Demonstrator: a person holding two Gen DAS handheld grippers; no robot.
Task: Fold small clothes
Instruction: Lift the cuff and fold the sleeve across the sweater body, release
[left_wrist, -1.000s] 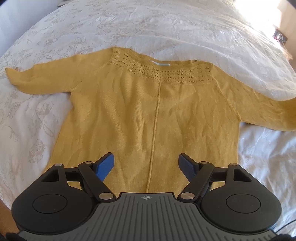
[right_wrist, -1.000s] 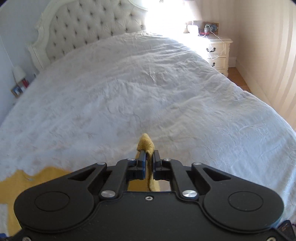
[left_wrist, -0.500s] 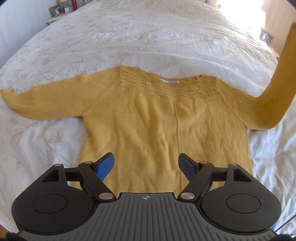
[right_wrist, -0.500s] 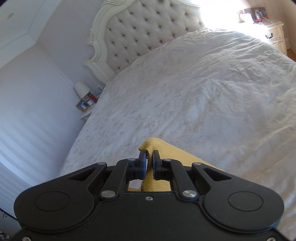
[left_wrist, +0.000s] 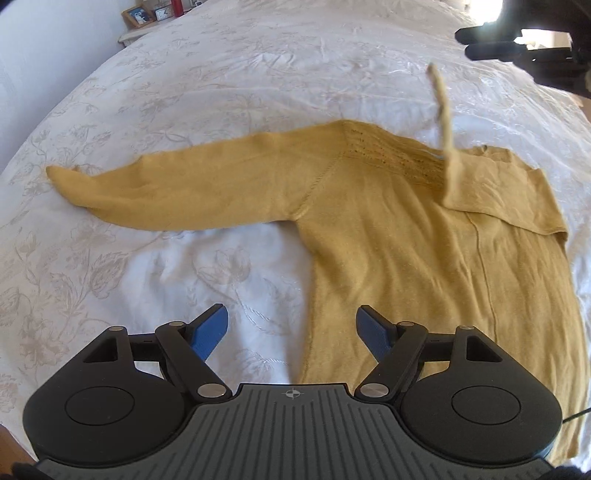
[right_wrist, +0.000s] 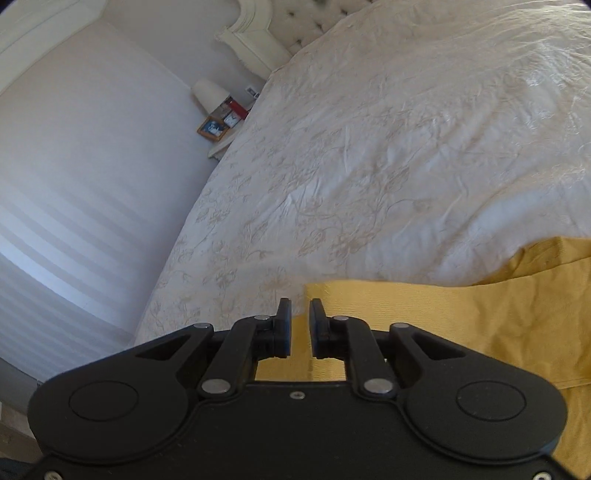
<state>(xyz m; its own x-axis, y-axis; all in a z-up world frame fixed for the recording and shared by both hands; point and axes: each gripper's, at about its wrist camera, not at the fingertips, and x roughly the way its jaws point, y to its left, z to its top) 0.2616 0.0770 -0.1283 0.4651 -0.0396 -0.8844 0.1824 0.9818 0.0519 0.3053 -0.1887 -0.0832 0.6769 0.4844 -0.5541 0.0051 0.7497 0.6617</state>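
We are folding the sweater (left_wrist: 424, 240): our right tool (right_wrist: 300, 328) is opening, dropping the sleeve (right_wrist: 388, 306); left tool (left_wrist: 291, 328), wide and empty, takes the other sleeve (left_wrist: 177, 192) ahead next.

The sweater (left_wrist: 388, 229) and bed (left_wrist: 221, 74) are viewed steeply downward from close above by the left wrist camera. A shallower angle toward the headboard (right_wrist: 258, 33) is taken by the right. Sweater, bedspread and nightstand (right_wrist: 221, 125) are shared.

Sunlit bedroom, pale striped walls.
A white flower-patterned bed (right_wrist: 406, 147) with tufted headboard (right_wrist: 314, 14); a nightstand (right_wrist: 221, 147) holds a lamp (right_wrist: 208, 94) and framed photo (right_wrist: 212, 128).
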